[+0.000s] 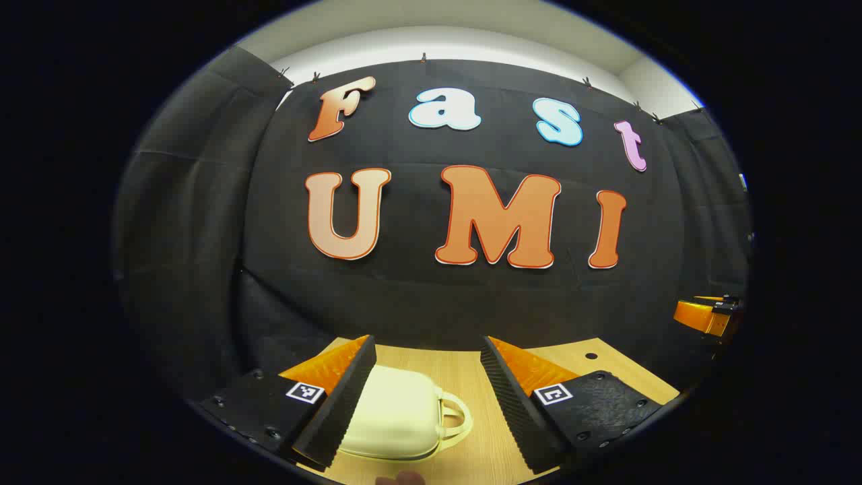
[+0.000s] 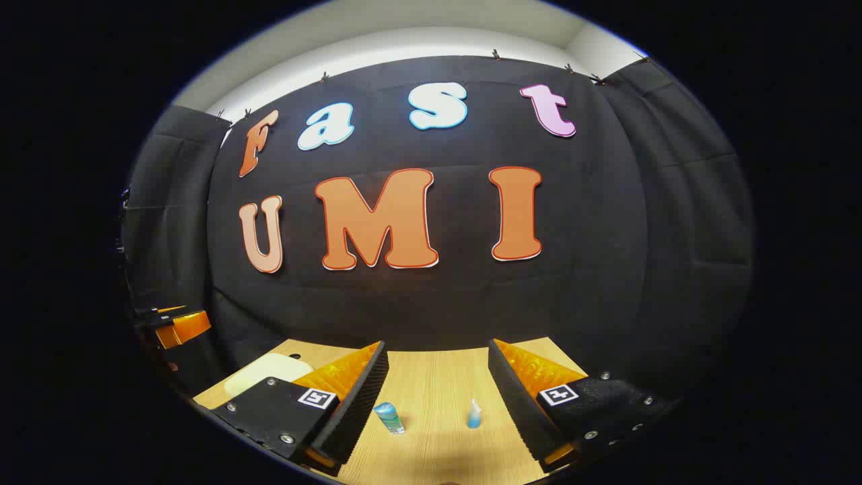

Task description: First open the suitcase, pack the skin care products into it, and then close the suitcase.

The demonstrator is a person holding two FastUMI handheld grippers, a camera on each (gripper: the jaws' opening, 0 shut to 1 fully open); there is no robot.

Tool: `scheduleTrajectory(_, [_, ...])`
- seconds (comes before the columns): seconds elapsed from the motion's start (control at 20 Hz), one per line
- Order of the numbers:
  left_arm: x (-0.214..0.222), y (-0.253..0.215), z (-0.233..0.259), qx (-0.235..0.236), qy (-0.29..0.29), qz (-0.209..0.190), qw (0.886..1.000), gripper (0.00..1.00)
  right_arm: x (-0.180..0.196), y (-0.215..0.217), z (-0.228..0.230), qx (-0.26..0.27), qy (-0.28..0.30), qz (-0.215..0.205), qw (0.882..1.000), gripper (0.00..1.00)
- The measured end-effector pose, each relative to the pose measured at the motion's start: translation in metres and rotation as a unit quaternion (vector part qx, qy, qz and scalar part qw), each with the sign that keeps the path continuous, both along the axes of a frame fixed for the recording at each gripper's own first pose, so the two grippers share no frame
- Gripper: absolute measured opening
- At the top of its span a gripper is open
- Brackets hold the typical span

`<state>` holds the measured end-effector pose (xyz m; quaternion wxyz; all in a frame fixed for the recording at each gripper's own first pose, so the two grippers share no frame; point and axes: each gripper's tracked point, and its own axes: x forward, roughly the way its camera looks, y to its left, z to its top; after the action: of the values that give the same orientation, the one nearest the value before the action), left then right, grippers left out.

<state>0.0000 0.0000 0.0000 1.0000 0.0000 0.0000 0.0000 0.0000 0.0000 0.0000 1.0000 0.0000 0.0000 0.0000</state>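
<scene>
Left gripper (image 1: 427,377) open above closed cream hard-shell suitcase (image 1: 394,421) on wooden table (image 1: 471,377); right gripper (image 2: 438,384) open over teal tube (image 2: 389,417) and small blue bottle (image 2: 474,415). Suitcase probably rigid, smooth, light; best grasped at looped handle (image 1: 454,417).

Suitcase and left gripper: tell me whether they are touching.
Cannot tell. In the left gripper view the left gripper stands open above the closed cream suitcase; one finger overlaps the case's edge, but no contact or gap shows plainly.
</scene>
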Motion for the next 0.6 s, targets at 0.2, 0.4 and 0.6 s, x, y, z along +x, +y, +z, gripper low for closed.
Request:
scheduleTrajectory(0.2, [-0.004, 0.002, 0.007, -0.004, -0.008, -0.003, 1.000, 0.97, -0.011, -0.001, 0.000, -0.018, -0.001, -0.003, 1.000, 0.94])
scheduleTrajectory(0.4, [-0.004, -0.013, 0.007, -0.019, -0.007, -0.021, 1.000, 0.97, -0.025, -0.015, 0.007, -0.036, -0.006, -0.017, 0.999, 0.94])
scheduleTrajectory(0.6, [-0.006, -0.018, 0.012, -0.022, -0.010, -0.030, 0.999, 0.97, -0.036, -0.020, 0.010, -0.039, -0.013, -0.029, 0.999, 0.94])
